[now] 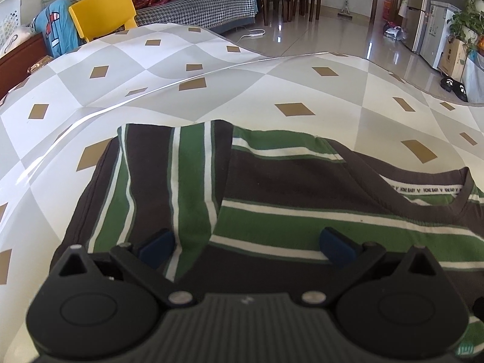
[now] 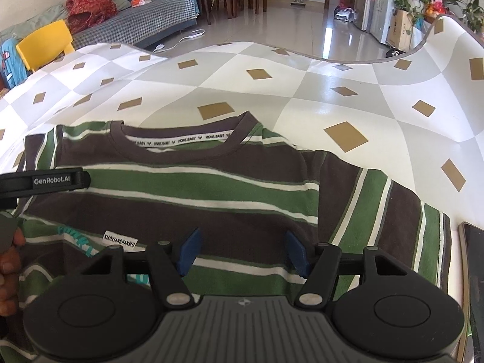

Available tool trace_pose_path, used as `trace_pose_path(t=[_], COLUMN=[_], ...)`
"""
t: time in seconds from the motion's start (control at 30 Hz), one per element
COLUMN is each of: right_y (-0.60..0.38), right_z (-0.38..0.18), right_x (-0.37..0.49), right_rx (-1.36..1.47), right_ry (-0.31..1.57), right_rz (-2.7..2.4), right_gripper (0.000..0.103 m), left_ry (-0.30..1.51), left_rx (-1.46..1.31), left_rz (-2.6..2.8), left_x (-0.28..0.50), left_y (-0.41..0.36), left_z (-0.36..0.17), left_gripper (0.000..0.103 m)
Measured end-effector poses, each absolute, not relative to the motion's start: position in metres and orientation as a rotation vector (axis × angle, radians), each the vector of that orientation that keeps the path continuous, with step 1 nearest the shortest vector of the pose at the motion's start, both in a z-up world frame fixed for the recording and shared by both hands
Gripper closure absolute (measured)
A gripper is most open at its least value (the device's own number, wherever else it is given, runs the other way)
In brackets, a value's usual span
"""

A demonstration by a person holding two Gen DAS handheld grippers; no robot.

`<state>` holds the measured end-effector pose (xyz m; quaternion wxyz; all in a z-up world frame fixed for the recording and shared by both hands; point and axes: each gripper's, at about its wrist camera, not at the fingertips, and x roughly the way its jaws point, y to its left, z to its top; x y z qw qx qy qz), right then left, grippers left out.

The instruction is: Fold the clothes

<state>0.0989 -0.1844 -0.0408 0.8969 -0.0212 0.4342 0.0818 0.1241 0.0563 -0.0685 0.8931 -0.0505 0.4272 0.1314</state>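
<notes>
A brown, green and white striped T-shirt (image 1: 287,187) lies flat on the diamond-patterned table cover (image 1: 211,60). Both sleeves are folded in over the body. Its neckline is at the right in the left wrist view and at the top in the right wrist view (image 2: 181,181). My left gripper (image 1: 246,243) is open and empty, hovering over the shirt's left side with a folded sleeve between its blue pads. My right gripper (image 2: 242,251) is open and empty above the shirt's lower body. The left gripper's finger (image 2: 54,180) shows at the left edge of the right wrist view.
A dark phone or tablet (image 2: 475,287) lies at the table's right edge next to the shirt. A yellow chair (image 1: 103,12) and a sofa (image 1: 196,9) with clothes stand beyond the table. Tiled floor, dining chairs and a fridge are further back.
</notes>
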Motion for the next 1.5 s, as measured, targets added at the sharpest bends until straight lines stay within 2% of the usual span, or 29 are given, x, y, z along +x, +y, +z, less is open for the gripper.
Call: trace_pose_path(t=[1.17,1.5], right_y=[-0.189,-0.202], right_z=[-0.046,-0.036], right_x=[0.134,0.132], right_rx=[-0.019,0.089], right_ry=[0.876,0.898], right_rz=[0.052,0.081], right_gripper=[0.043,0.044], left_ry=[0.844,0.904], left_rx=[-0.09,-0.12], left_rz=[0.253,0.243], left_x=[0.171,0.177], left_y=[0.042,0.047], left_z=[-0.074,-0.067], left_gripper=[0.0,0.0])
